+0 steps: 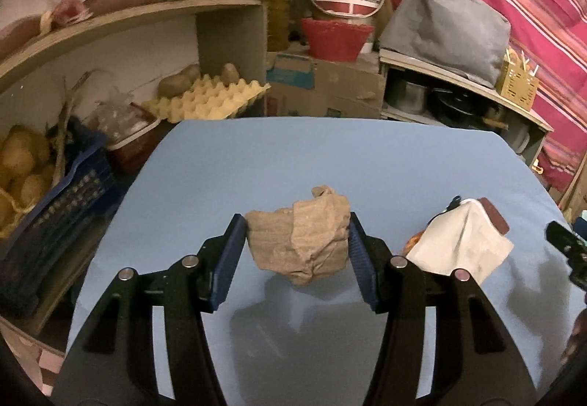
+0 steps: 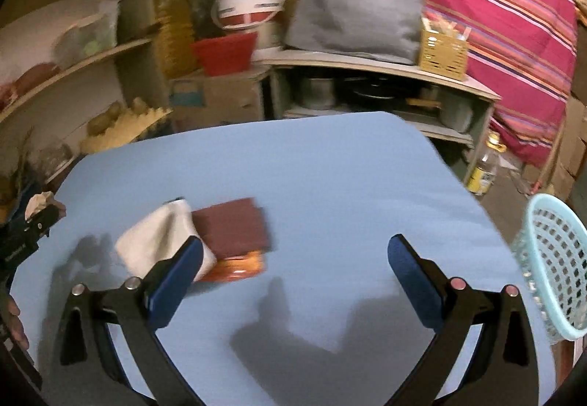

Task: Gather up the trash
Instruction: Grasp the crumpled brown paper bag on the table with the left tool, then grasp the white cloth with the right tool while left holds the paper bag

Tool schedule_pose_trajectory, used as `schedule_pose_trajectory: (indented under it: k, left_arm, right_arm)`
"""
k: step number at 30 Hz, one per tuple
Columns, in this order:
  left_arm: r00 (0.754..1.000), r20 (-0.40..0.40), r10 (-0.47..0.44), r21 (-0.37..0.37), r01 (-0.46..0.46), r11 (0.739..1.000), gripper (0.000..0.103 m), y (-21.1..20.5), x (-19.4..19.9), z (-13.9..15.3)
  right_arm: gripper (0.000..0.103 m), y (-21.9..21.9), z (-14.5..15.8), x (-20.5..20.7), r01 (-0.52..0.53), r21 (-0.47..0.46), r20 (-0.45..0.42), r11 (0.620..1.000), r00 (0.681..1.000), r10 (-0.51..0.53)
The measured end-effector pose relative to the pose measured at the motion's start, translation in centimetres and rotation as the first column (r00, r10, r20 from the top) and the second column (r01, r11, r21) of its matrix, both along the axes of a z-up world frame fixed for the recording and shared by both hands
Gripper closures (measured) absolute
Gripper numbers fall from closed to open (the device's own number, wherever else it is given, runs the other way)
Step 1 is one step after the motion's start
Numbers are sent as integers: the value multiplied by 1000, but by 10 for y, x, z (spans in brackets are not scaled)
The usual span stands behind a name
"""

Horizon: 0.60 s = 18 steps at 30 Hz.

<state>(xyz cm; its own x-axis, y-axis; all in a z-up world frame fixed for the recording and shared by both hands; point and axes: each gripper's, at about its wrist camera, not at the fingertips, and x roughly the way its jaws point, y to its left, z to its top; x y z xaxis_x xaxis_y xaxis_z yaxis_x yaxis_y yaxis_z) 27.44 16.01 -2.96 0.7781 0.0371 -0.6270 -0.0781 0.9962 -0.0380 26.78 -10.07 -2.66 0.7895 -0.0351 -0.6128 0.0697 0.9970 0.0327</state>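
With the left gripper (image 1: pixel 297 237) clamped on a crumpled brown paper wad (image 1: pixel 299 239) lifted off the blue table (image 1: pixel 256 156), the right gripper (image 2: pixel 293 281) hangs wide apart, empty; white, maroon and orange scraps (image 2: pixel 205 241) at its ten o'clock await the aqua basket (image 2: pixel 554 270) at three.

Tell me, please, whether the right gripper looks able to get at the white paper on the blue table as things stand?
Probably yes: the right gripper is open and empty, the white paper lies just beyond its left finger, and nothing stands between.

The left gripper (image 1: pixel 297 244) points downward, its fingers (image 1: pixel 229 259) clamped on a crumpled brown wad (image 1: pixel 299 241); the right gripper (image 2: pixel 293 281) hangs wide apart, holding nothing.
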Motion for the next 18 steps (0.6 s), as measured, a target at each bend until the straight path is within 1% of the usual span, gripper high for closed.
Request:
schedule_pose_trajectory:
  k: [3, 5, 10, 13, 15, 18]
  left_arm:
    - [1000, -2, 17, -2, -18, 1000, 49, 17, -7, -3]
    - [1000, -5, 30, -5, -30, 1000, 49, 30, -12, -5]
    - [998, -9, 58, -27, -58, 998, 49, 54, -19, -8]
    - [997, -4, 72, -31, -72, 997, 49, 64, -23, -7]
    - [997, 2, 78, -29, -78, 997, 49, 69, -24, -6]
    - [996, 12, 84, -37, -83, 996, 49, 74, -27, -5]
  right_arm:
    - [5, 30, -8, 8, -45, -17, -30, 999, 999, 44]
    - [5, 45, -13, 13, -63, -13, -46, 998, 997, 62]
    - [5, 77, -23, 25, -89, -21, -82, 996, 993, 87]
    - [5, 92, -30, 33, -94, -60, -107, 994, 990, 88]
    - [5, 96, -37, 38, -91, -92, -129, 992, 988, 79]
    - [5, 98, -40, 41, -81, -113, -145, 990, 987, 64]
